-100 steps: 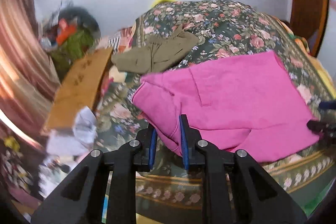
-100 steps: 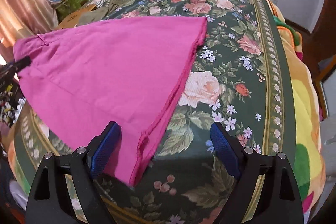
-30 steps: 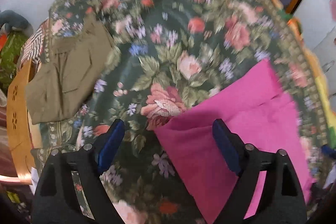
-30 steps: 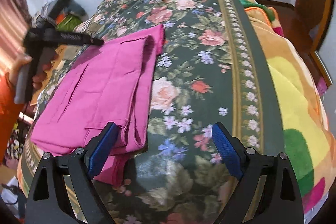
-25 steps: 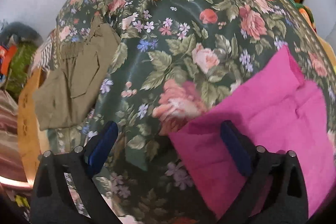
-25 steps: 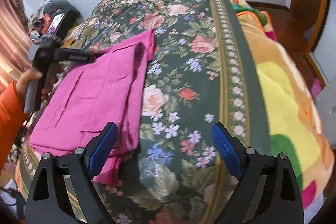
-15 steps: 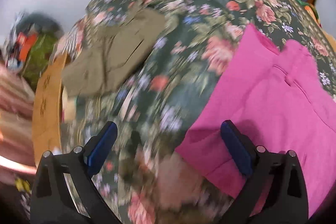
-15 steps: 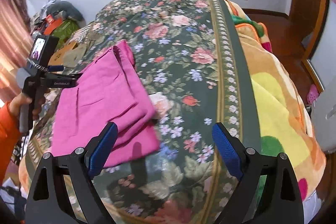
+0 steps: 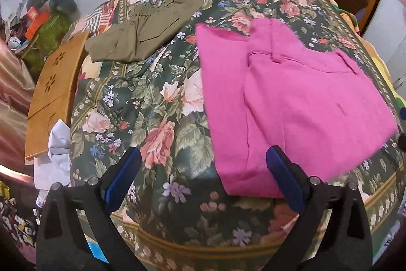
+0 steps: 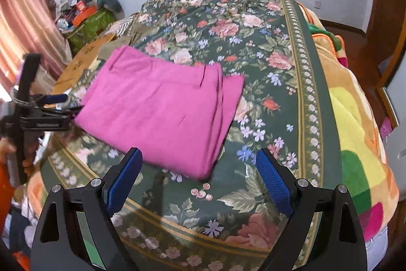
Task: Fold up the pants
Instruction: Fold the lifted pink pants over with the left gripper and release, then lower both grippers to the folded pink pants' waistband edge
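Pink pants (image 10: 162, 113) lay folded into a compact rectangle near the foot of a bed (image 10: 253, 47) covered in a floral spread, apparently set there as a finished fold. The left gripper (image 9: 203, 174) hovered just short of the bundle's near edge, jaws wide and holding nothing. The right gripper (image 10: 200, 172) hung likewise wide and empty beside its near corner. Olive pants (image 9: 142, 34) lay apart, farther up the bed, likely put aside.

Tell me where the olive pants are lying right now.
In the left wrist view the olive pants lie on the floral bedspread at upper left, beyond the pink pants.
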Motion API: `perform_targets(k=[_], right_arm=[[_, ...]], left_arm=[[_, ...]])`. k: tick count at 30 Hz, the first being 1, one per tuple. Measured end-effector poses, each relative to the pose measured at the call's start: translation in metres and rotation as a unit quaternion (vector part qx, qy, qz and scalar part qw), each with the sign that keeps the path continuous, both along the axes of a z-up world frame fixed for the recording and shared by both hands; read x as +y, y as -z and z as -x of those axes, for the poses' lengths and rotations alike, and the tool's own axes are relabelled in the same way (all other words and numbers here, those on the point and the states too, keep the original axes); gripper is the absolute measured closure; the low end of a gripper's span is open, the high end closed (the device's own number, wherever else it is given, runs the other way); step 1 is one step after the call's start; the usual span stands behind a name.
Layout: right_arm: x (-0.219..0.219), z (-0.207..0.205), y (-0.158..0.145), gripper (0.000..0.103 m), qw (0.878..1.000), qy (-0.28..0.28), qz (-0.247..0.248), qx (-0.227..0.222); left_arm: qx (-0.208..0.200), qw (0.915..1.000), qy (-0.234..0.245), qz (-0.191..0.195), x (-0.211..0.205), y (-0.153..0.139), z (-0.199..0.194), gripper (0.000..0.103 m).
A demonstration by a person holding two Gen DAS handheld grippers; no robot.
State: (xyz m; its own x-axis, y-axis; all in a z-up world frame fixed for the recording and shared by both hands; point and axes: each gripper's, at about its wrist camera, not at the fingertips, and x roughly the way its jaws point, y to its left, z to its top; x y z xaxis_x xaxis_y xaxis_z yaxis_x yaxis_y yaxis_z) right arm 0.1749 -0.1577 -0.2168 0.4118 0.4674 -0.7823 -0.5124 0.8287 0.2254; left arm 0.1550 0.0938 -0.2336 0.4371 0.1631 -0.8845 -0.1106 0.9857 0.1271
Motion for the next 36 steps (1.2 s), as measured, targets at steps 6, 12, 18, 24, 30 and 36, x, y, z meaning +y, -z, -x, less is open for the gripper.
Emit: perform_targets(k=[6,12,18,24,30,36], right_arm=[[-0.003,-0.009,0.025,0.028,1.0,0.004,0.025,0.007],[-0.015,-0.011,0.02,0.044,0.999,0.006,0.038,0.006],[-0.025,-0.01,-0.003,0.044,1.0,0.008,0.019,-0.013],[-0.009,-0.035,-0.023,0.044,1.0,0.005,-0.015,-0.026],[0.023,-0.073,-0.005,0.046,1.0,-0.02,-0.021,-0.002],[0.035,-0.101,0.03,0.074,0.997,-0.033,-0.029,0.058]], left_arm=[[-0.01,0.9998,-0.018,-0.001,0.016,0.002,0.0,0.003],[-0.005,0.9993,-0.036,-0.01,0.039,0.006,0.012,0.011],[-0.035,0.9991,-0.021,-0.011,0.042,-0.019,0.009,0.013],[-0.092,0.9945,0.039,0.032,0.013,-0.054,-0.019,0.013],[-0.055,0.9918,0.085,0.077,-0.013,-0.038,-0.069,0.044],[-0.01,0.9905,0.088,0.105,-0.015,0.0,-0.099,0.067]])
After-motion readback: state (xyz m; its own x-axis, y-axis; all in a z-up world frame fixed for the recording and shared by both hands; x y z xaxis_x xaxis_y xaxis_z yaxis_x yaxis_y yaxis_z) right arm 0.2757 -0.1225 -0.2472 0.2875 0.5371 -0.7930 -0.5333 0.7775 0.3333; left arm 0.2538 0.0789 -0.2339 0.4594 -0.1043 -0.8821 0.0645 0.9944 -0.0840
